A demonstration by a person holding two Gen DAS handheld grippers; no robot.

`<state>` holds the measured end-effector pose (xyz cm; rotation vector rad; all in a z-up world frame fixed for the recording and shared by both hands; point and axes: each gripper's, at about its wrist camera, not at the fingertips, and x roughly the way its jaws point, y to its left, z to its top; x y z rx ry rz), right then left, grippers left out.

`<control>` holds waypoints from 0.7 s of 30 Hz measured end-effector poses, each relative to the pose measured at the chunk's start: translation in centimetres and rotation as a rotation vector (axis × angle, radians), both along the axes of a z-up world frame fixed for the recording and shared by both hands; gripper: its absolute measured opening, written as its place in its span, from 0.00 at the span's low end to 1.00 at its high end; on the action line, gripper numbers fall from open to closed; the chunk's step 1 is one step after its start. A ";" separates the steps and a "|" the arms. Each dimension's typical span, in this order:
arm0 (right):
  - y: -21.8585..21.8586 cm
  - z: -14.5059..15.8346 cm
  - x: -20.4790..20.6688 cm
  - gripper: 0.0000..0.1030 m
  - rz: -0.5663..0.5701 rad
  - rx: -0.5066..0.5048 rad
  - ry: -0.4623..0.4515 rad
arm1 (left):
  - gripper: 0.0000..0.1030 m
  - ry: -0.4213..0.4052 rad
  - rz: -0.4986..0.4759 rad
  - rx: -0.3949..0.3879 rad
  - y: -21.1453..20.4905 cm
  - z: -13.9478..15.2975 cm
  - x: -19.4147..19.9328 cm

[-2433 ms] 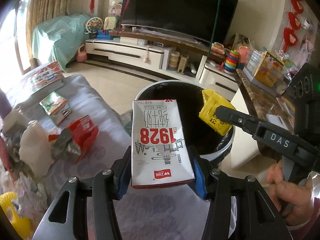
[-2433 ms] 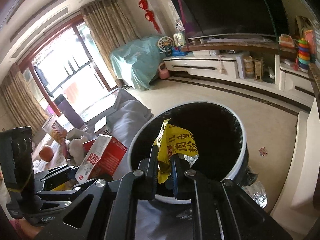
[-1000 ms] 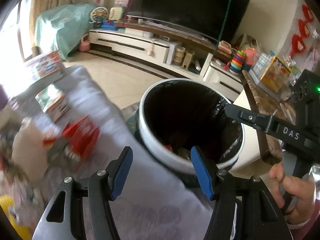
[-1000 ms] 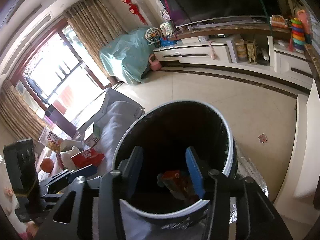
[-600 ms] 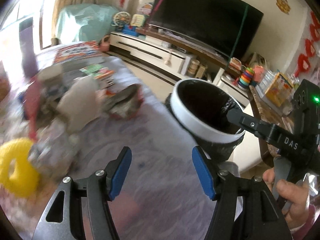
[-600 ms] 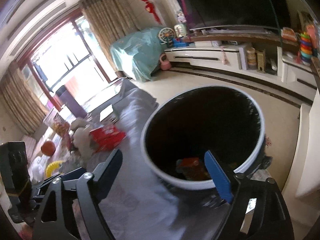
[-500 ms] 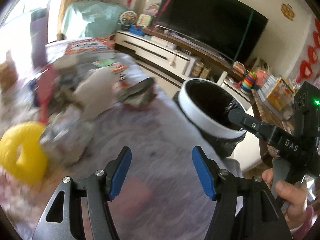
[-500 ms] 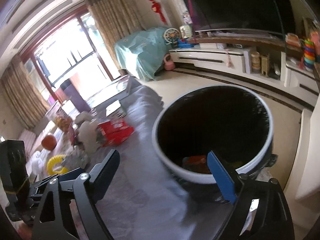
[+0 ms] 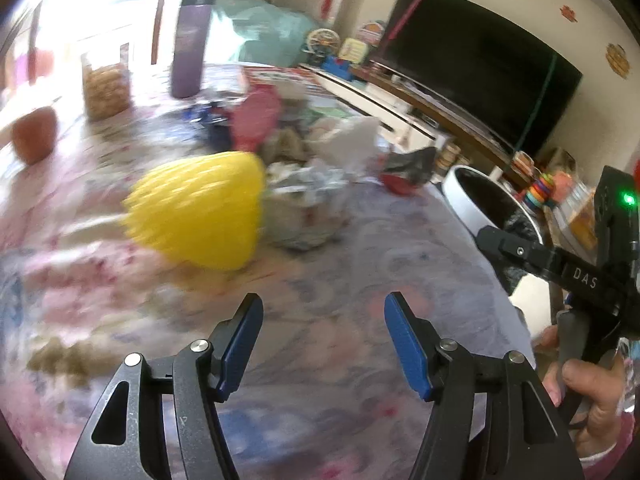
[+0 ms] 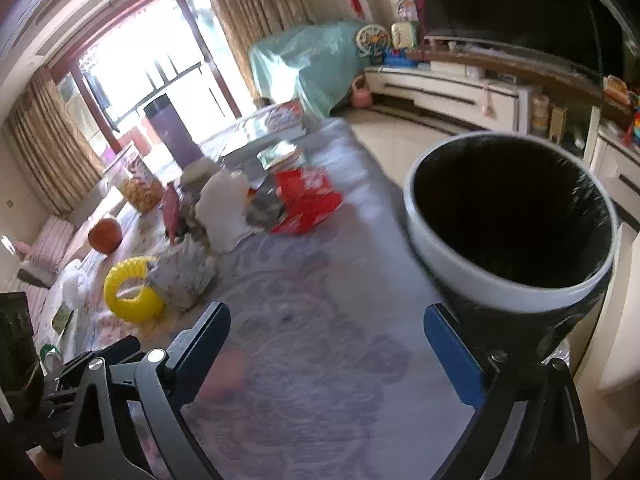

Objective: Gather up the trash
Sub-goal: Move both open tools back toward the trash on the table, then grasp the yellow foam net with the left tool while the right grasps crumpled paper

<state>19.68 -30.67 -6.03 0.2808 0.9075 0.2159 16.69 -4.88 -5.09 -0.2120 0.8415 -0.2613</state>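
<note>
Trash pile [image 9: 320, 184] lies mid-table, well ahead of the left gripper [image 9: 320, 344] and right gripper [image 10: 336, 344], both wide open and empty. Bin [image 10: 460, 268] stands at the table's right edge.

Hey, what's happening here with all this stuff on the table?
A person is clearing trash with two handheld grippers. Both the left gripper and right gripper are open and empty above the cloth-covered table. The lined trash bin stands at the table's edge. A litter pile remains: a red carton, crumpled wrappers, and a yellow ring.
</note>
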 end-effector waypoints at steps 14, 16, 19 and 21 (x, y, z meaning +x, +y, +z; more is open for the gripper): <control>6.4 -0.7 -0.3 0.88 0.145 0.033 -0.045 | 0.62 0.008 0.108 0.009 4.7 1.1 0.2; 6.8 -0.9 0.1 0.85 0.156 0.048 -0.039 | 0.62 0.010 0.107 -0.004 5.0 1.2 0.6; 7.6 -1.3 1.0 0.77 0.184 0.098 -0.015 | 0.63 0.007 0.106 0.001 5.3 1.3 1.6; 7.8 -1.7 1.8 0.71 0.197 0.146 0.006 | 0.63 0.003 0.109 0.017 5.5 1.0 2.5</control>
